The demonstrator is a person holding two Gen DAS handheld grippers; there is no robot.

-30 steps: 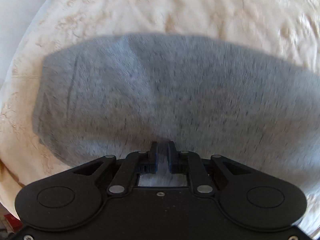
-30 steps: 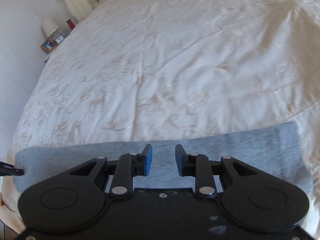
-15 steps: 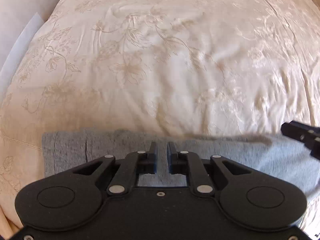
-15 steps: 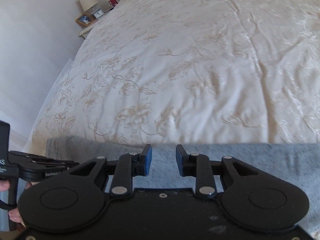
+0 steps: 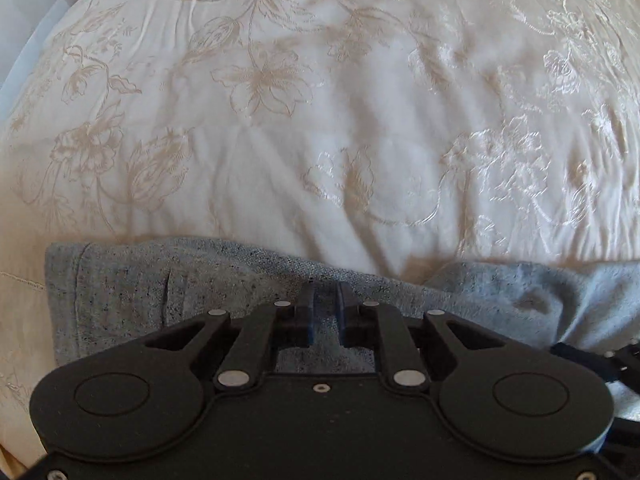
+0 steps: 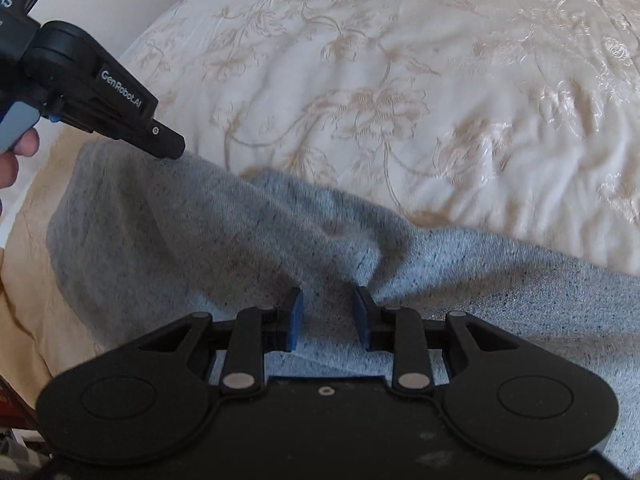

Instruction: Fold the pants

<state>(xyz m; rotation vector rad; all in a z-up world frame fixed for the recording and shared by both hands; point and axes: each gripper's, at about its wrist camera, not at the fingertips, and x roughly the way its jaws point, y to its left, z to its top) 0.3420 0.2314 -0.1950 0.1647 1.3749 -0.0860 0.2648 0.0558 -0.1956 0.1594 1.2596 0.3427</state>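
The grey pants [image 5: 132, 296] lie across the near edge of a cream embroidered bedspread [image 5: 320, 120]. My left gripper [image 5: 325, 300] is shut on a fold of the grey fabric near its left end. In the right wrist view the pants [image 6: 200, 240] bunch up into a ridge. My right gripper [image 6: 328, 304] has its jaws apart a little, with a ridge of fabric lying between the blue pads. The left gripper [image 6: 172, 150] shows from the side at upper left, its tip on the far edge of the pants.
The bedspread [image 6: 400, 80] stretches away beyond the pants. A white wall [image 6: 120, 0] and the bed's left edge are at the upper left. Part of the right gripper's body [image 5: 600, 364] shows at the lower right of the left wrist view.
Both grippers have come down closer to the bed and nearer each other. The pants, flat before, now bunch into a ridge between them.
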